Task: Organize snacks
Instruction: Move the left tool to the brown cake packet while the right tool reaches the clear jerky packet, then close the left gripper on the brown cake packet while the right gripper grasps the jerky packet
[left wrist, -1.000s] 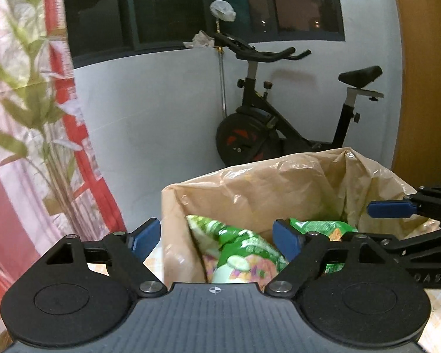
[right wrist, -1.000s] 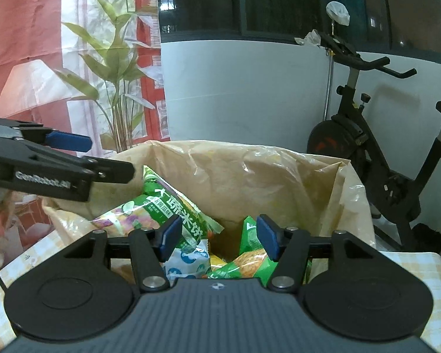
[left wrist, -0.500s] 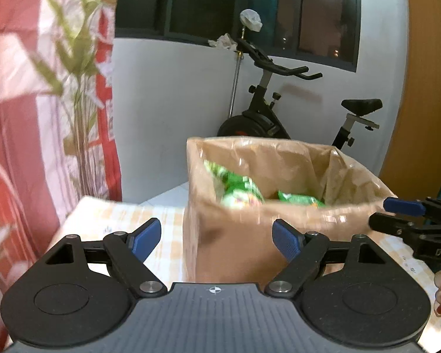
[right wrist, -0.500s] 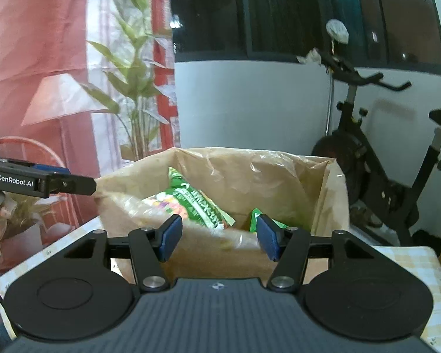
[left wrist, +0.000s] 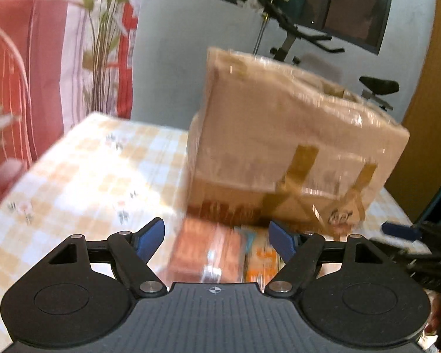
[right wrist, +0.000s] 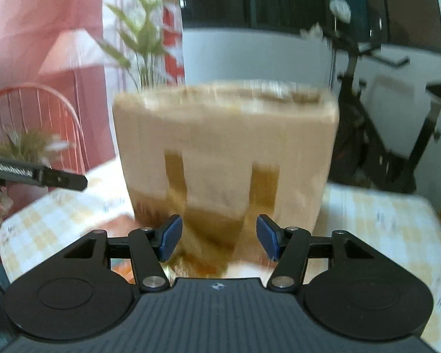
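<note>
Holding our left hand-held gripper [left wrist: 216, 242] open over blurry snack packs [left wrist: 208, 253], its jaws just closing a bit with nothing gripped, our right hand-held gripper [right wrist: 216, 236] partly open and empty, brown box [right wrist: 226, 150] on the checked worktop [left wrist: 82, 170] just behind the packs.

Box [left wrist: 294, 147] stands on table [left wrist: 82, 170], w/ snack packs [left wrist: 208, 253] lying just before its base. Exercise bike [right wrist: 376, 135] behind box, to right; plant [right wrist: 144, 38] behind, to left.
</note>
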Available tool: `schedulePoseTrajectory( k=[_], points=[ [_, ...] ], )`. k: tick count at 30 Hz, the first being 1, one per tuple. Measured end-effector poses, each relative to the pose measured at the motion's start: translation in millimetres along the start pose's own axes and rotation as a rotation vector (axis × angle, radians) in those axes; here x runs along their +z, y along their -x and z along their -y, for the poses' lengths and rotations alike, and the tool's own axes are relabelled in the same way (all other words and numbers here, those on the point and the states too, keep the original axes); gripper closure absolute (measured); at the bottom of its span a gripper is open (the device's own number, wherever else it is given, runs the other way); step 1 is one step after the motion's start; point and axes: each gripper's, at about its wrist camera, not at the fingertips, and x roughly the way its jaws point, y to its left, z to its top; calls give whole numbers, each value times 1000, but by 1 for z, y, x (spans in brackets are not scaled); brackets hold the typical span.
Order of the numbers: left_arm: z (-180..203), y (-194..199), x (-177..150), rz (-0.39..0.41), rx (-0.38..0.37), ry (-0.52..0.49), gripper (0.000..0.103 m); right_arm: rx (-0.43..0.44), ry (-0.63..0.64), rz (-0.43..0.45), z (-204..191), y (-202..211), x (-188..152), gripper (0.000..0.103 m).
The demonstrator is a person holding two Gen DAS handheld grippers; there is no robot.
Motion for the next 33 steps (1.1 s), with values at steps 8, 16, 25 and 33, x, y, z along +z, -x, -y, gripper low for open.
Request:
schedulePoseTrajectory(
  k=[8, 16, 25, 33],
  points=[
    [-15, -10, -24, -67, 43, 67, 26, 55, 94, -210, -15, -38, -47, 43],
    [-21, -10, -32, -84, 62, 89, 26, 101, 130, -259, -25, -53, -63, 41],
    [-16, -10, -44, -104, 51, 65, 26, 24, 104, -173, -20, -54, -68, 57],
    [-20, -14, -45, -99, 63, 78, 26, -55, -23, -125, 2, -51, -74, 57]
  ],
)
